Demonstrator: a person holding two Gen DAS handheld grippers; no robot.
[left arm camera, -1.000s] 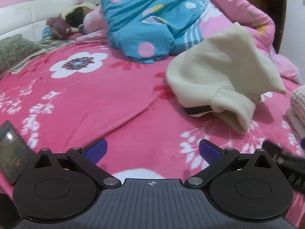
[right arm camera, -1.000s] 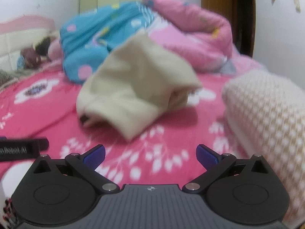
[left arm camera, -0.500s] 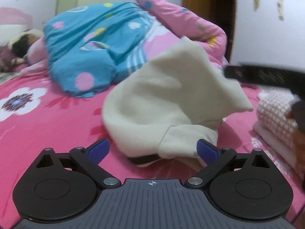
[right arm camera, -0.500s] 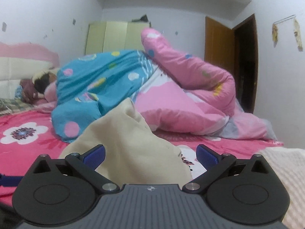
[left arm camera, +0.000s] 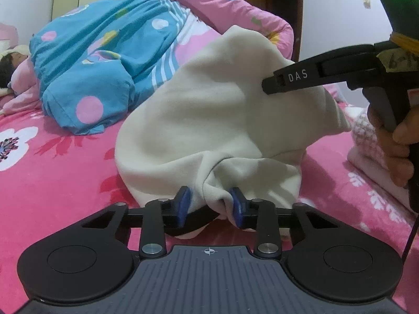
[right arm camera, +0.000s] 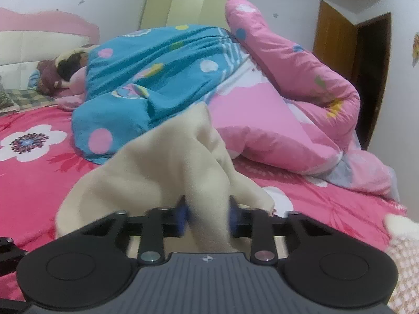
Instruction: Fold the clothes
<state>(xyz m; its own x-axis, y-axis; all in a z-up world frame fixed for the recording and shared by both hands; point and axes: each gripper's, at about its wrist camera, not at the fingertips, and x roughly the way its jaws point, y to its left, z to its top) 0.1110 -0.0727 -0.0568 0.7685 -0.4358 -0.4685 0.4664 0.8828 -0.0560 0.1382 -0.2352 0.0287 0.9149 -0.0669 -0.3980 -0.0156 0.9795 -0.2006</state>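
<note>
A cream fleece garment [left arm camera: 209, 120] lies heaped on the pink flowered bed sheet [left arm camera: 65, 183]. At its near lower hem, my left gripper [left arm camera: 210, 205] has its jaws closing, and a bunched fold of the fabric is pressed between the blue pads. My right gripper [left arm camera: 269, 83] comes in from the right, held by a hand [left arm camera: 398, 141], and meets the garment's raised upper part. In the right wrist view the right gripper [right arm camera: 208, 217] has its jaws closing, with a thick ridge of the cream garment [right arm camera: 162, 162] filling the gap between the pads.
A blue spotted quilt [right arm camera: 157, 78] and a pink quilt [right arm camera: 275, 104] are piled behind the garment. A person [right arm camera: 70, 62] lies at the head of the bed. A folded checked cloth stack [left arm camera: 364, 130] sits at the right. A brown door [right arm camera: 335, 47] stands beyond.
Both grippers came up to the cream garment from the near side. Their jaws went from wide open to closed around folds of its fabric, the left at the hem, the right higher up.
</note>
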